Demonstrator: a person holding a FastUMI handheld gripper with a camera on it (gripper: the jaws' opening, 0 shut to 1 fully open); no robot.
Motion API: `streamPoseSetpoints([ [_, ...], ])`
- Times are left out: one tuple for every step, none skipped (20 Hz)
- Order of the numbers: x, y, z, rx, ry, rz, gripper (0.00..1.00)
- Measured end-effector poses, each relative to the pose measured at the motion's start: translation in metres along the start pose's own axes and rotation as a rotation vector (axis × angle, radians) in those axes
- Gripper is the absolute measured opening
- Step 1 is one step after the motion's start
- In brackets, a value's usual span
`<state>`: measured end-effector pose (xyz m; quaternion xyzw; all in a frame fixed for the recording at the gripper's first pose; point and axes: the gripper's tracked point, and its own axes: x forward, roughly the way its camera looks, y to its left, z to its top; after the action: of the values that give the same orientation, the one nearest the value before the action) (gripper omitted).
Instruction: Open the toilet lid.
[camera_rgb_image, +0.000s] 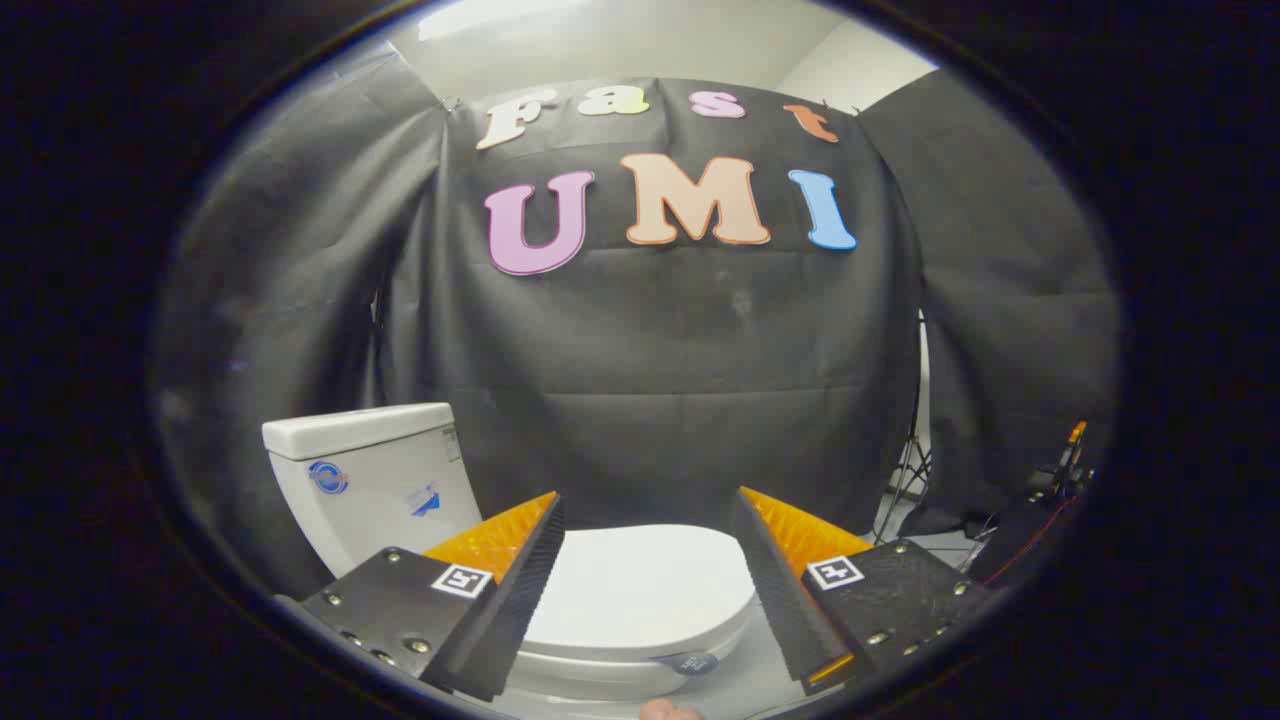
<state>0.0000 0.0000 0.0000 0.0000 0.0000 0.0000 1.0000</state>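
Black booth cloth behind; toilet lid (640, 590) shut flat, tank (370, 480) left of it, my claw (645, 570) spread wide above it — I'd drop to the lid's front lip and hook under.

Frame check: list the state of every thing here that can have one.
toilet lid: down, closed over the seat, seen between the fingers.
tank lid: in place on the tank.
tongs: open, fingers spread wide, touching nothing.
tripod: standing beside the booth wall.
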Motion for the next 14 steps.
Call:
streamPoseSetpoints([
  [0.000, 0.001, -0.001, -0.001, 0.002, 0.000, 0.99],
  [0.001, 0.004, -0.001, -0.001, 0.002, 0.005, 0.99],
  [0.002, 0.007, -0.003, -0.002, 0.003, 0.009, 0.99],
  [0.002, 0.009, -0.004, -0.007, 0.004, 0.010, 0.99],
  [0.003, 0.011, -0.004, -0.014, 0.001, 0.011, 0.99],
  [0.003, 0.013, -0.004, -0.022, -0.001, 0.012, 0.99],
  [0.002, 0.015, -0.004, -0.029, -0.003, 0.013, 0.99],
  [0.002, 0.016, -0.004, -0.033, -0.004, 0.014, 0.99],
  [0.003, 0.016, -0.004, -0.034, -0.006, 0.014, 0.99],
  [0.003, 0.017, -0.003, -0.035, -0.008, 0.015, 0.99],
  [0.002, 0.017, -0.003, -0.035, -0.008, 0.012, 0.99],
  [0.002, 0.016, -0.003, -0.032, -0.009, 0.011, 0.99],
  [0.003, 0.016, -0.002, -0.027, -0.011, 0.011, 0.99],
  [0.003, 0.016, -0.002, -0.024, -0.012, 0.010, 0.99],
])
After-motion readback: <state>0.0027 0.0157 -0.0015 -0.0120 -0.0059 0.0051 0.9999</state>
